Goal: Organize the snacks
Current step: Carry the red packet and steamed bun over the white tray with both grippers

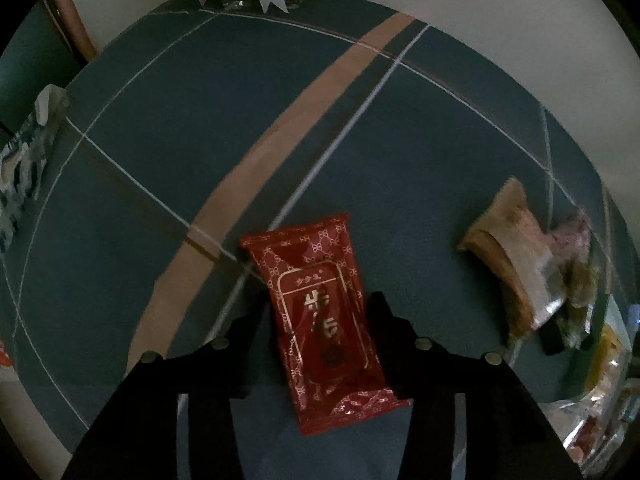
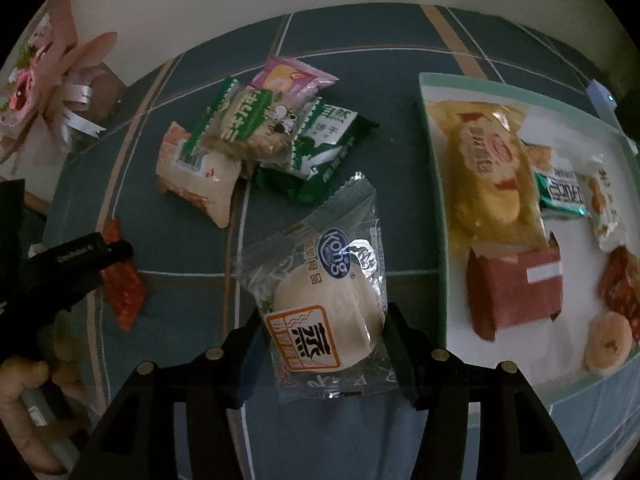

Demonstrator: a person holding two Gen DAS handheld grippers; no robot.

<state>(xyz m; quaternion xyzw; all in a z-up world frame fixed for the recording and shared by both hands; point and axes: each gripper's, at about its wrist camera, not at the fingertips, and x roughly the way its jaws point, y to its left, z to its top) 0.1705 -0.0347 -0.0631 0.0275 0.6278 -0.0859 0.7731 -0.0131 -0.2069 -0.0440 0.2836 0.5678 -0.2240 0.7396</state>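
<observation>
My left gripper is shut on a red snack packet with gold print, held above the blue checked tablecloth. The same red packet and the left gripper show at the left of the right wrist view. My right gripper is shut on a clear packet with a white steamed cake, just left of the pale green tray. The tray holds a yellow cake packet, a red box and several small snacks.
A pile of loose snacks in green, pink and white wrappers lies on the cloth beyond the right gripper. A brown-wrapped snack lies right of the left gripper. A pink flower bouquet stands at the far left corner.
</observation>
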